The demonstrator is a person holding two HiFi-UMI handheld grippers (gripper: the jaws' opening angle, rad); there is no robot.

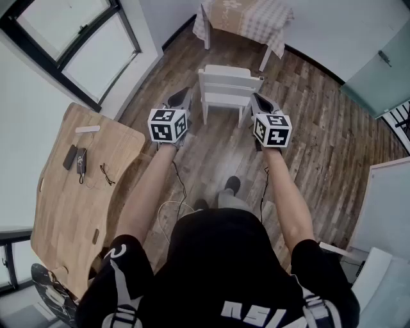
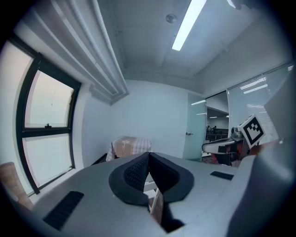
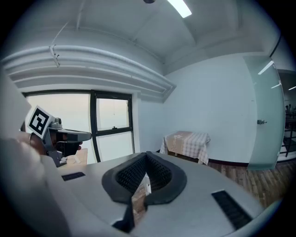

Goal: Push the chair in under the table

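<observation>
Head view shows the left tongs [image 1: 185, 93] and right tongs [image 1: 255, 97] pinched closed and empty, either side of the white wooden chair [image 1: 225, 90], which stands well short of the far checked-cloth desk [image 1: 256, 22]. Uneven pushing could skew the chair into a desk leg.

From the head we look steeply down, close over both forearms, onto the left gripper [image 1: 181, 97], the right gripper [image 1: 259, 102], the chair [image 1: 227, 86] just ahead of them and the wood floor [image 1: 320, 128]. Each gripper camera sits right behind its own jaws and looks almost level across the room. All three views share the cloth-draped worktop [image 1: 246, 19] by the far wall. The window [image 2: 46, 106] lies left in both gripper views, and each catches the other gripper at its edge.
</observation>
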